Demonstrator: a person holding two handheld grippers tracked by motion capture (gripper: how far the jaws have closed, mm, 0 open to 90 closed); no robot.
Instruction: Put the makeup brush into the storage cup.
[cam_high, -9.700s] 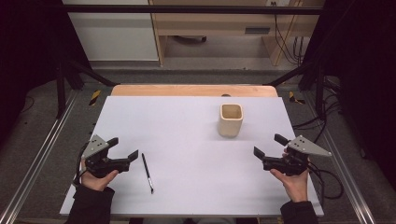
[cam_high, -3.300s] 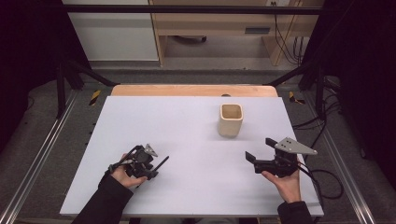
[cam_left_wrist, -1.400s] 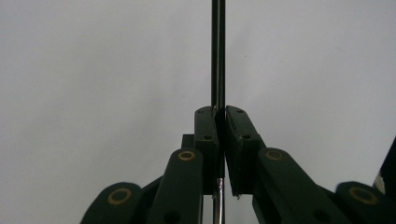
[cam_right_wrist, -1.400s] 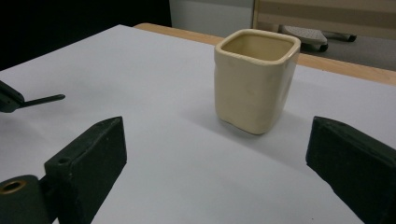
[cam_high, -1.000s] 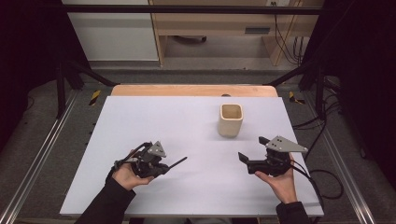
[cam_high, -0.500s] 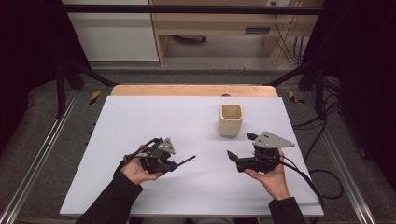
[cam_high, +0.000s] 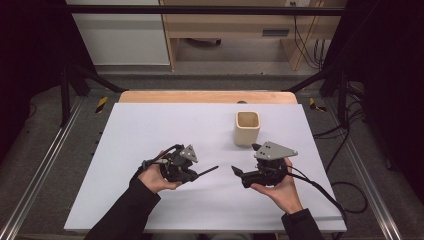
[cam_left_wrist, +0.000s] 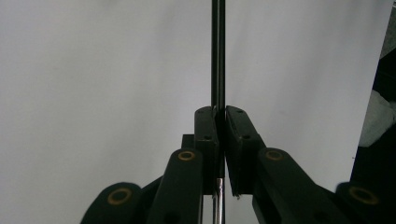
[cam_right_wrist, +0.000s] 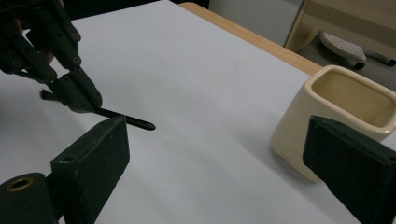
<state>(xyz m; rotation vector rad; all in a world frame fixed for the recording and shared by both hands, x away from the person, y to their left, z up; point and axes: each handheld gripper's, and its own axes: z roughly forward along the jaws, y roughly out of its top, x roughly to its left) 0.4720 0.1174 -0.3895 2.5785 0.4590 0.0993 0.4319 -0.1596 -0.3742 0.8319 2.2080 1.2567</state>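
1. The left gripper (cam_high: 197, 174) was seen pinched tight on a thin black pen (cam_high: 209, 170); the pen was carried just above the white table (cam_high: 150, 125), its free end pointed toward the right gripper; in the left gripper view the shaft (cam_left_wrist: 218, 51) was held straight between the closed jaws.
2. The right gripper (cam_high: 237, 171) was held spread wide and empty, facing the pen tip (cam_right_wrist: 140, 124); for a clean handover, its jaws would best be centred on the free end before closing.
3. The cream cup (cam_high: 247, 128) was left standing near, upright, apart from both; it was judged the likely destination.
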